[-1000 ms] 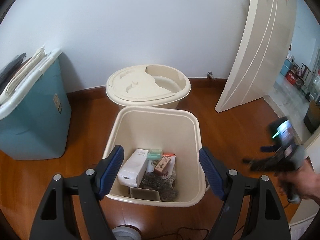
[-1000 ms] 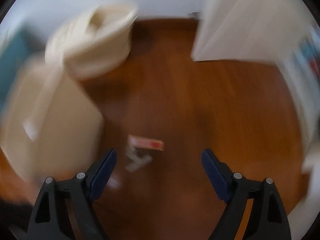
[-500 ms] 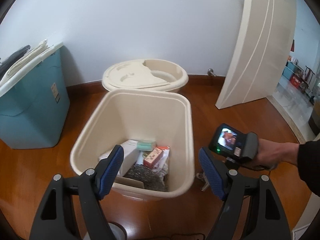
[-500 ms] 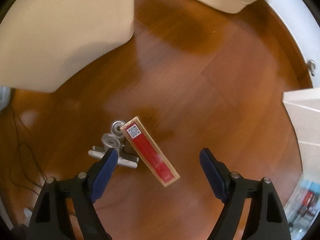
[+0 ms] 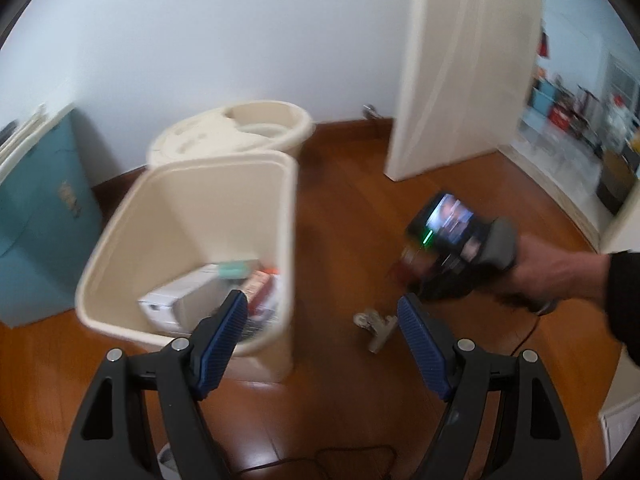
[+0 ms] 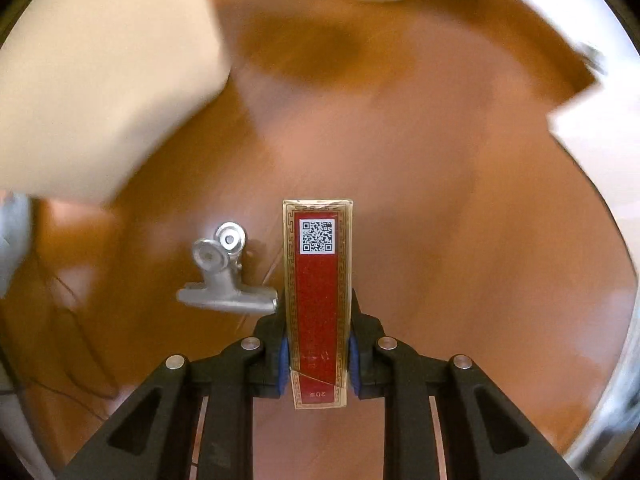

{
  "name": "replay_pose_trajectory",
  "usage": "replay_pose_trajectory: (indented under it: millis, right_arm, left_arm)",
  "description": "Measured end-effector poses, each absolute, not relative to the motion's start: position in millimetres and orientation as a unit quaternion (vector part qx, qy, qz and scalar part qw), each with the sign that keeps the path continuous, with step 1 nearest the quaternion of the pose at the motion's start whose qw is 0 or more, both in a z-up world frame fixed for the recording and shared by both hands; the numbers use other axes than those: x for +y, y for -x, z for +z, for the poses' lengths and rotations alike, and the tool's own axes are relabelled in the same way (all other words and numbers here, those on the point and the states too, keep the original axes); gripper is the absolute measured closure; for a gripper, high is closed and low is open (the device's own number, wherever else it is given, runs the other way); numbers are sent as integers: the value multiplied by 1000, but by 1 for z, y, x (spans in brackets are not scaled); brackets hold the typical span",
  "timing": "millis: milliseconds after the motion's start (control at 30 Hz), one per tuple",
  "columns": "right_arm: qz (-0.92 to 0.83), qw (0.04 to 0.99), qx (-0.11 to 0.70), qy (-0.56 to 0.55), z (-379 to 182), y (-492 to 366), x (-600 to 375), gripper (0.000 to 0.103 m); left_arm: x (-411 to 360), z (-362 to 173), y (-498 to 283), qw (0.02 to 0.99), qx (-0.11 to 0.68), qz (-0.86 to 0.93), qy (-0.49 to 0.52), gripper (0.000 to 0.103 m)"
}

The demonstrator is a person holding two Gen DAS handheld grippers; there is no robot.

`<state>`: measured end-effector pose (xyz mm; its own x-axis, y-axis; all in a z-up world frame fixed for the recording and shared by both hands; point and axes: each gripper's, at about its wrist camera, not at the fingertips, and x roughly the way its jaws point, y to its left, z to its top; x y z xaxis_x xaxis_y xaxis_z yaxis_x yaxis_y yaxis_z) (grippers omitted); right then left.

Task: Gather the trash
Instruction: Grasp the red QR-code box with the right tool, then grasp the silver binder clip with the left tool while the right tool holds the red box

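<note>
A long red and gold box (image 6: 318, 280) with a QR code lies on the wooden floor. My right gripper (image 6: 318, 300) points down over it, jaws closing, and the blue pads (image 6: 283, 356) press on both long sides of the box. A metal bulldog clip (image 6: 224, 280) lies just left of the box, also seen as the clip (image 5: 374, 326) on the floor. My left gripper (image 5: 320, 304) is open and holds nothing, hovering between the cream trash bin (image 5: 220, 164) and the clip. The bin holds a white carton (image 5: 180, 300) and other packets.
A round cream bucket (image 5: 240, 128) stands behind the bin, and a teal storage tub (image 5: 40, 208) at the left wall. A white door (image 5: 460, 60) stands ajar at the right. A person's hand (image 5: 548, 272) holds the right gripper. A black cable (image 5: 340, 456) runs along the floor.
The right gripper sank to the floor, rolled in line with the red box, and its jaws closed onto it. The left gripper moved right and down; the bin now sits to its left.
</note>
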<state>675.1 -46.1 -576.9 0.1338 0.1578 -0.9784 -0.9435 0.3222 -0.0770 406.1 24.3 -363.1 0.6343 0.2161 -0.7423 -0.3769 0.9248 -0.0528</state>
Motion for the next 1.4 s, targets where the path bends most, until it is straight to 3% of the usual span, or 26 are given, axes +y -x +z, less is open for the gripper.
replay_pose_trajectory:
  millis: [200,433,633,1067,1167,1200,1300,1400]
  right_arm:
    - [384,753,492,211,-519,-670,-155,80]
    - [361,788,496,40,-546,-659,-216,79]
    - [351,781,517,8,-578,-647,-236,79]
    - [331,789,516,-30,-582,-639,-258,79]
    - [329,790,517,-35,-583,-641,-261,79]
    - [327,790,518,-37,-584,-641,-263,79]
    - [322,789,521,-46,-586,-640,-270,79]
    - [318,789,524,-51,-590,-640,-273,79]
  left_arm:
    - [-19,-428,-460,884,452,68,101,25]
    - [-16,-546,-539,826,551,55,104,25]
    - [4,-590,-570,792,581,92,164,25]
    - [1,-614,-571,735,548,239,320,26]
    - [0,-616,-569,728,539,265,331,33]
    - [-2,-613,-570,732,531,269,330,45]
    - [-10,-607,-575,741,526,268,320,63]
    - [-9,-606,-578,740,518,268,336,67]
